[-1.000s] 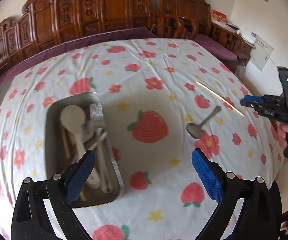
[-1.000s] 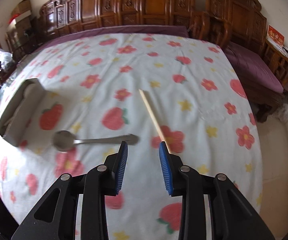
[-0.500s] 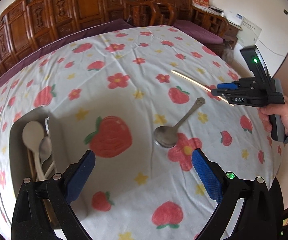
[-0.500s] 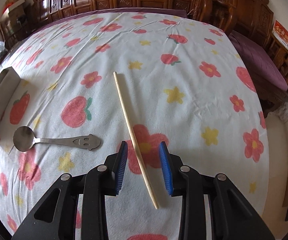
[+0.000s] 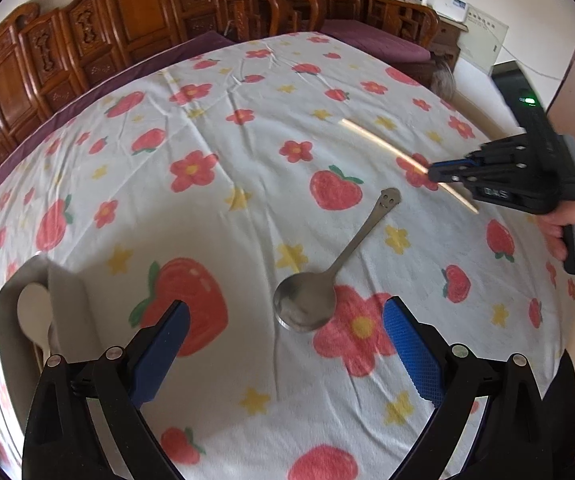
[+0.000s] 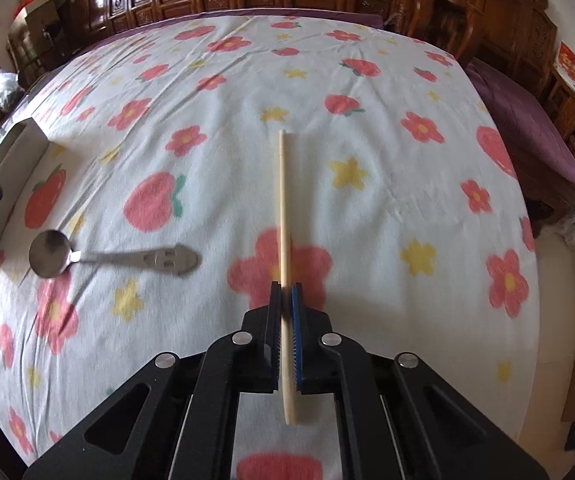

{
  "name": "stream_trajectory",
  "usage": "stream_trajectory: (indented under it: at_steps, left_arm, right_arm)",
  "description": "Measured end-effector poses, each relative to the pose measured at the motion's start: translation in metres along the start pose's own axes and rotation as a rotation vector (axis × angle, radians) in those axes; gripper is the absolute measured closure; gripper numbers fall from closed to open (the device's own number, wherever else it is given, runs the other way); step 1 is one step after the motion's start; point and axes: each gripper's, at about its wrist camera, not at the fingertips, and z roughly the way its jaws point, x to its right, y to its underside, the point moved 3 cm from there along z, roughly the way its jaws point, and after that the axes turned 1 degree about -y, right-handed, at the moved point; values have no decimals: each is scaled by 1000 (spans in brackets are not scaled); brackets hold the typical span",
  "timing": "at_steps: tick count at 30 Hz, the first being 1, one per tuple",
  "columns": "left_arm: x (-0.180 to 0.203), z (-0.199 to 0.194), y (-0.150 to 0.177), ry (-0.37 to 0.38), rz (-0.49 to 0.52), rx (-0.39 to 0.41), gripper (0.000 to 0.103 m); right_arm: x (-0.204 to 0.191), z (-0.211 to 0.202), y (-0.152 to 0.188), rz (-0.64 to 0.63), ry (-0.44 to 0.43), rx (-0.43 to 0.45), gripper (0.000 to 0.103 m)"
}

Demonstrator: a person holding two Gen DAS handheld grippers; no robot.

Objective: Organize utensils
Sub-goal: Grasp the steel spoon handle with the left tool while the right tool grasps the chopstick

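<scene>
Two tools at work: right tool (image 6: 285,300) has just closed, pinching the chopstick (image 6: 283,200), while left tool (image 5: 285,320) hovers spread wide over the spoon (image 5: 307,304) on the surface (image 5: 247,120).
</scene>
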Motion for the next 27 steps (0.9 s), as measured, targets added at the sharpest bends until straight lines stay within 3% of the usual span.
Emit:
stream_trajectory:
  at_steps: [8,14,19,24,27]
  left_arm:
    - [17,25,-18,22,87,-26,11]
    - [36,47,-26,25,176,-85,31]
    - [44,59,-28,23,222,-128,55]
    - [44,64,-29,29,221,-159,62]
    - [42,66,-30,56,194,-172,72]
  right_arm:
    - [4,-32,38,84,-11,52,98]
    - [6,-35,63,111,-5,45,97]
    - [4,-33,71,102,4,45,97]
    - [3,-33,70,93,5,48,97]
    - [1,-33,70,85,11,51,97]
